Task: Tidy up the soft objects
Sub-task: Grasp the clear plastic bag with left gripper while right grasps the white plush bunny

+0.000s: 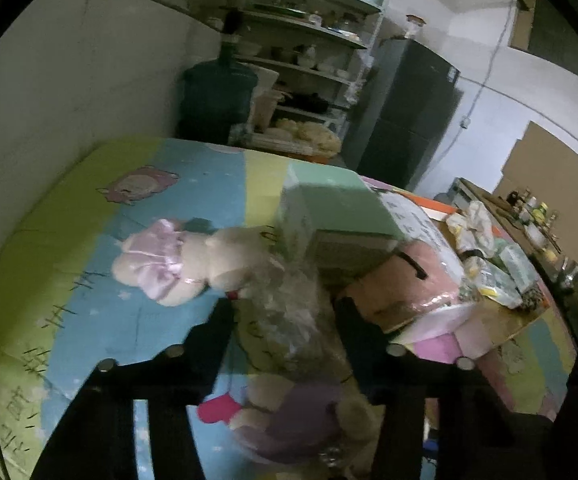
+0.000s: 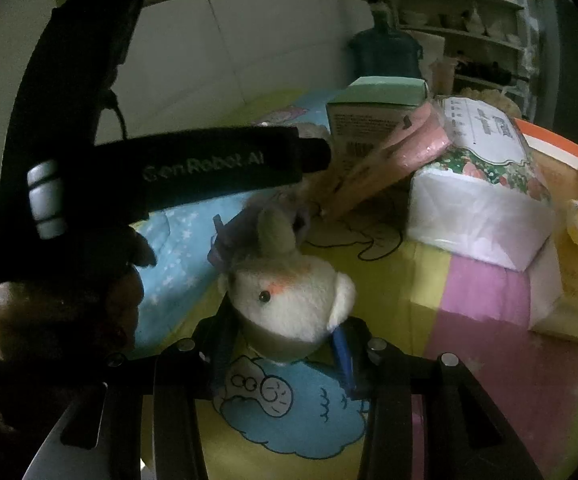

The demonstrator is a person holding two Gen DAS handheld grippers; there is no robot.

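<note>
Right jaws [image 2: 285, 344] clamped on white plush head [image 2: 289, 300], left jaws [image 1: 285, 320] pinching its grey fur, boxes [image 2: 373, 120] crowding beyond

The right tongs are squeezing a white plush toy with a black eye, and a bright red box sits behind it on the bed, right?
Not quite: the box is pale green, not red, as the right wrist view shows. The right tongs do squeeze the white plush toy with a black eye.

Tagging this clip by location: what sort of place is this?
Probably a lived-in home room: a bed with a cartoon sheet, open shelves of dishes, a water jug and a dark fridge.
</note>
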